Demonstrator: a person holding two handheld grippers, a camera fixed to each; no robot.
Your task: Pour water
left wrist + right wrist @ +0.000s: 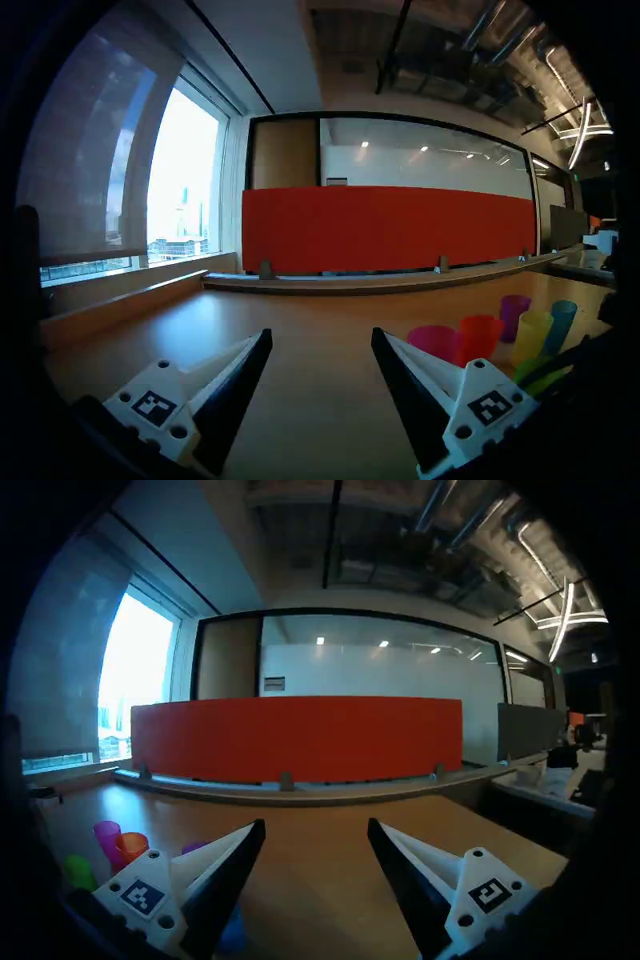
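**Left gripper view.** The left gripper [320,336] is spread wide and pinches nothing, low over the wooden table [320,416]. The cups stand to its right, bunched close together. They look like light plastic, so a finger closing on one could shove or tip its neighbour, and any water inside would run across the table. I cannot tell which cup holds water.

There are five clear cups:
- pink cup [432,340]
- orange cup [478,336]
- purple cup [514,314]
- yellow cup [532,336]
- teal cup [562,320]

A green shape [544,374] low at the right may be a sixth.

**Right gripper view.** The right gripper [314,824] is also spread and empty. Here the cups sit near and to the left, partly behind its left finger, so a sideways swing could knock cups it cannot properly see.

- Three cups are clear: the purple cup, the orange cup and a green cup [78,872].
- Two more are half hidden: a purplish rim [192,848] and a blue patch [233,932] under the finger.
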